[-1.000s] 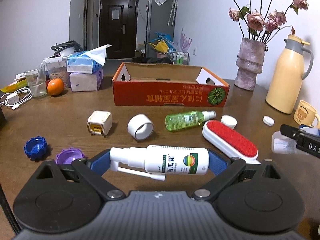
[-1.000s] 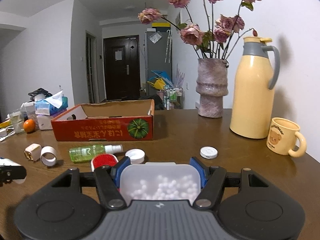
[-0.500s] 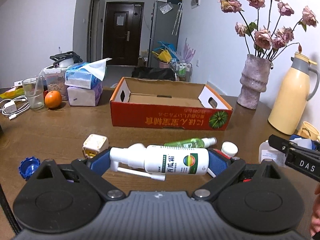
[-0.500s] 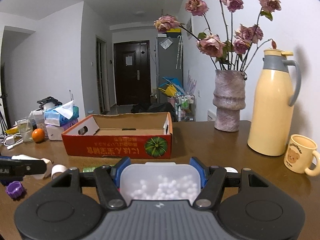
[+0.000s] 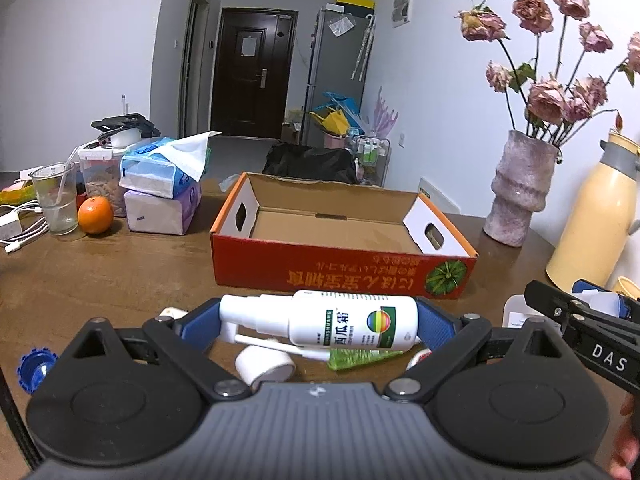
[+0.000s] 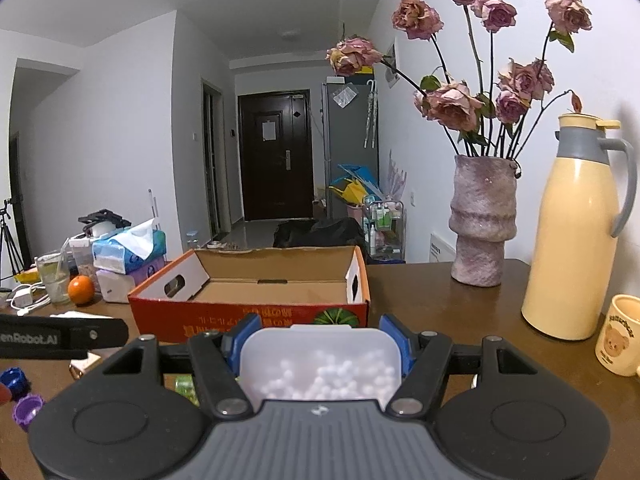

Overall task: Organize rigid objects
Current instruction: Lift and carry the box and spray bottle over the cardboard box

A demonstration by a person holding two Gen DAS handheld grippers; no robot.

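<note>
My left gripper [image 5: 318, 322] is shut on a white spray bottle [image 5: 332, 322] held crosswise between its blue pads, lifted above the table just before the open red cardboard box [image 5: 340, 276]. My right gripper [image 6: 320, 346] is shut on a translucent plastic box of small white beads [image 6: 320, 364], also raised, with the same red box [image 6: 248, 312] straight ahead. The right gripper [image 5: 592, 340] shows at the right edge of the left wrist view; the left gripper [image 6: 60, 338] crosses the left edge of the right wrist view. The red box holds nothing visible.
On the table below lie a white tape roll [image 5: 264, 366], a green spray bottle [image 5: 356, 358], a blue cap [image 5: 34, 368] and a purple cap [image 6: 26, 410]. Tissue packs [image 5: 164, 196], an orange [image 5: 95, 215] and a glass [image 5: 56, 200] stand left. A vase [image 6: 482, 220], thermos [image 6: 576, 240] and mug [image 6: 618, 334] stand right.
Both grippers have risen and come nearer to the red box, each still holding its object. The loose items on the table have slid down behind the grippers in both views.
</note>
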